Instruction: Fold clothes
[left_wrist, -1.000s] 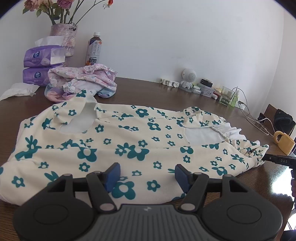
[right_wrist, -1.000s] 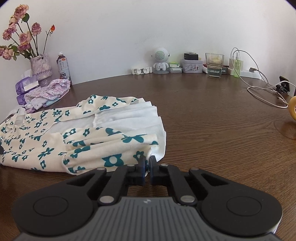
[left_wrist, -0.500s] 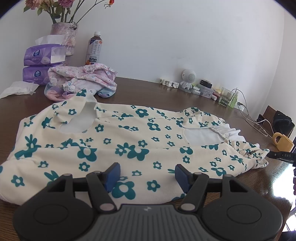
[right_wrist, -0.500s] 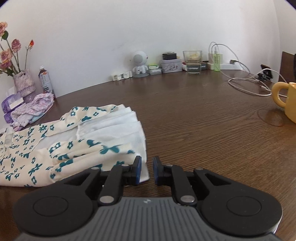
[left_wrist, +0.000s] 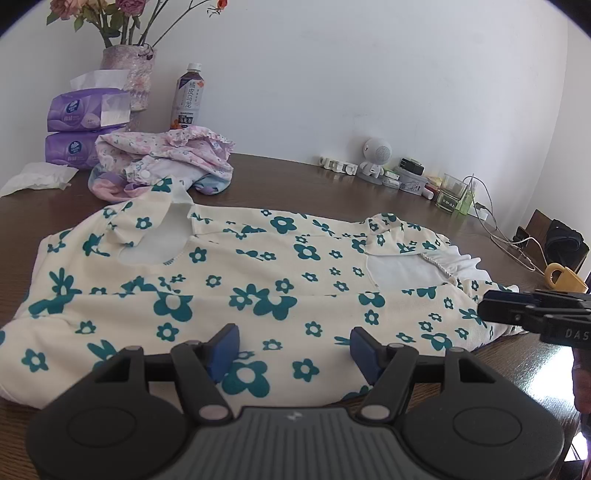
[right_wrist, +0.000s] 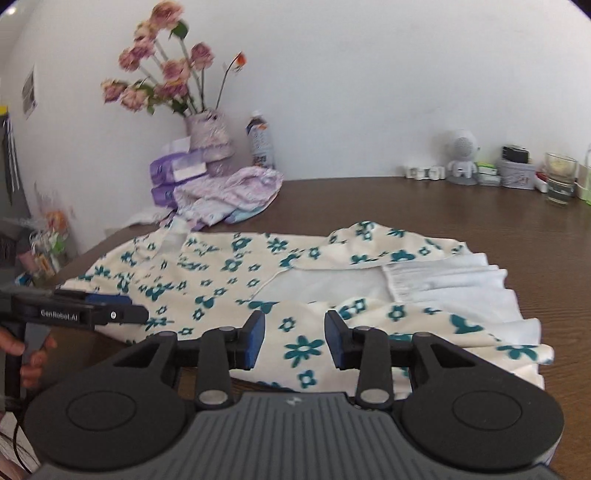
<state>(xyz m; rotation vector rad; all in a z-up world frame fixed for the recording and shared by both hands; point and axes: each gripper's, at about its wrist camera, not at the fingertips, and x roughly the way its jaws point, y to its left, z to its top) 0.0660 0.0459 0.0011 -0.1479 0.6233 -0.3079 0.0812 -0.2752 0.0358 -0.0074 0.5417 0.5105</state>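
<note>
From the left wrist view, the cream dress with teal flowers (left_wrist: 229, 291) lies spread flat across the brown desk (left_wrist: 295, 188), its collar toward the left and its white pleated skirt toward the right. The left gripper (left_wrist: 293, 349) hangs just over the dress's near edge with its blue pads wide apart; the cloth lies under the gap, and neither pad pinches it. At the right edge of this view the right gripper (left_wrist: 491, 312) reaches in by the skirt end, beside the cloth, though its jaws cannot be read from this side. Behind the dress sits a heap of pink clothes (left_wrist: 166, 162), with purple tissue packs (left_wrist: 81, 129), a vase of flowers (left_wrist: 129, 77) and a drink bottle (left_wrist: 188, 96) against the wall. From the right wrist view, which is somewhat blurred, the same dress (right_wrist: 236, 273) stretches away to the left, and the right gripper (right_wrist: 294, 339) is over its near hem beside the white skirt (right_wrist: 454, 284); its jaws are opening, with flowered cloth seen between the pads but not clamped. At the far left the left gripper (right_wrist: 125, 310) is in a hand (right_wrist: 33, 354), low over the dress's collar end.
</note>
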